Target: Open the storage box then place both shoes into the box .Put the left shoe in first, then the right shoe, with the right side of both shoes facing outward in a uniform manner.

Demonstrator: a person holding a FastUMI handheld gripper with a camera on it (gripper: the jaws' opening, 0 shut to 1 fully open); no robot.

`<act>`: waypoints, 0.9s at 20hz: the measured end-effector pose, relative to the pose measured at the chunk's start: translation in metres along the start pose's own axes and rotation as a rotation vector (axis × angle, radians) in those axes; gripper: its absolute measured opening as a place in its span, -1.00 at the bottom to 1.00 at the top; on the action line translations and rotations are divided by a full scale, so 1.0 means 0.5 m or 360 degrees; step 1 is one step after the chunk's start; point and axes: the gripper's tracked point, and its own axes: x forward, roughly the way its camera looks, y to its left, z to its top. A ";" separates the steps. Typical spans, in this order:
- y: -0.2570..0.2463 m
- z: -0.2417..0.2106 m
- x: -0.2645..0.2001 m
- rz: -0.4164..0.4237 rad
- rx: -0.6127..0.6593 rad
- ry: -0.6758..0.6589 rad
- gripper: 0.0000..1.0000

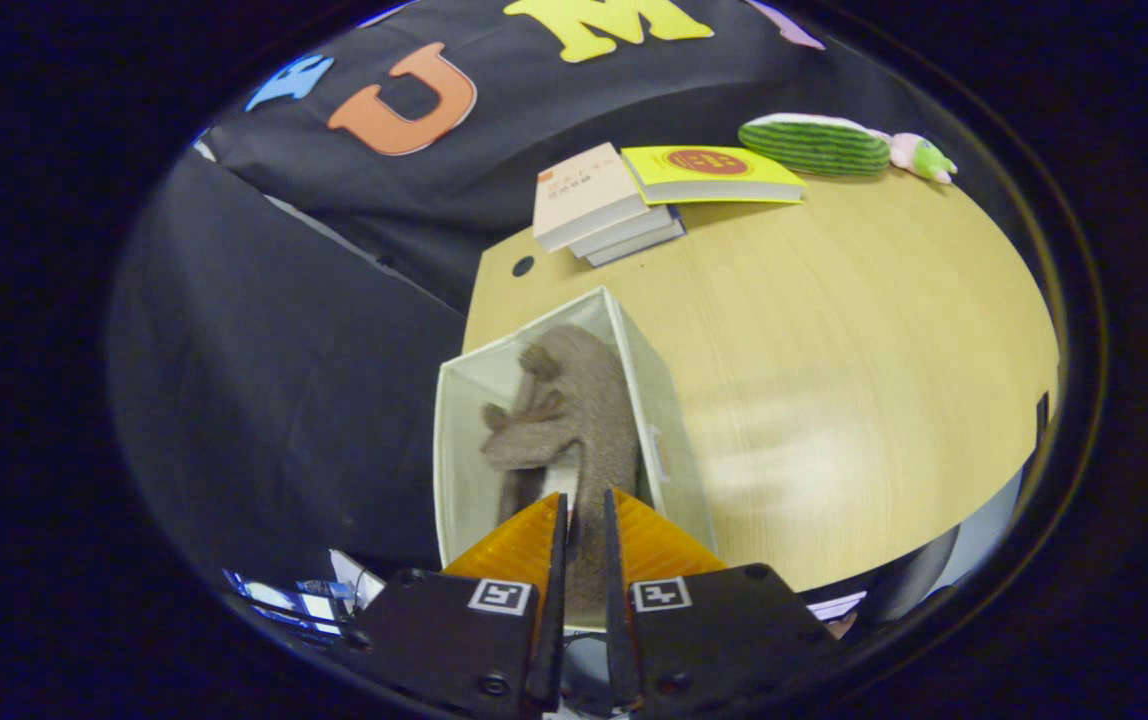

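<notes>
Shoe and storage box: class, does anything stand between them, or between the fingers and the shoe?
Nothing visible does. The brown shoe already sits inside the open storage box, and the fingers close narrowly around its near end.

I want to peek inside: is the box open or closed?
Open. The storage box has no lid over it, and a brown shoe sits inside, pinched between the gripper fingers.

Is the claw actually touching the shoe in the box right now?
Touching, as far as the gripper view shows: the claw has both fingers closed narrowly on the brown shoe's near end, over the open storage box.
</notes>
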 end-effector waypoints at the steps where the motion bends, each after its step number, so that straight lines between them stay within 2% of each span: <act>1: 0.007 0.006 -0.004 0.0014 -0.0038 -0.0043 -0.42; 2: 0.017 0.014 -0.012 0.0035 -0.0095 -0.0083 -0.12; 4: 0.046 0.043 -0.046 0.0098 -0.0225 -0.0262 0.13; 6: 0.050 0.083 -0.083 0.0081 -0.0353 -0.0489 0.56; 10: 0.072 0.105 -0.177 0.0076 -0.0514 -0.0838 0.85; 13: 0.058 0.127 -0.278 0.0027 -0.0626 -0.1176 0.87; 14: 0.050 0.127 -0.307 0.0001 -0.0648 -0.1247 0.98; 18: -0.003 0.144 -0.403 -0.0126 -0.0729 -0.1489 1.00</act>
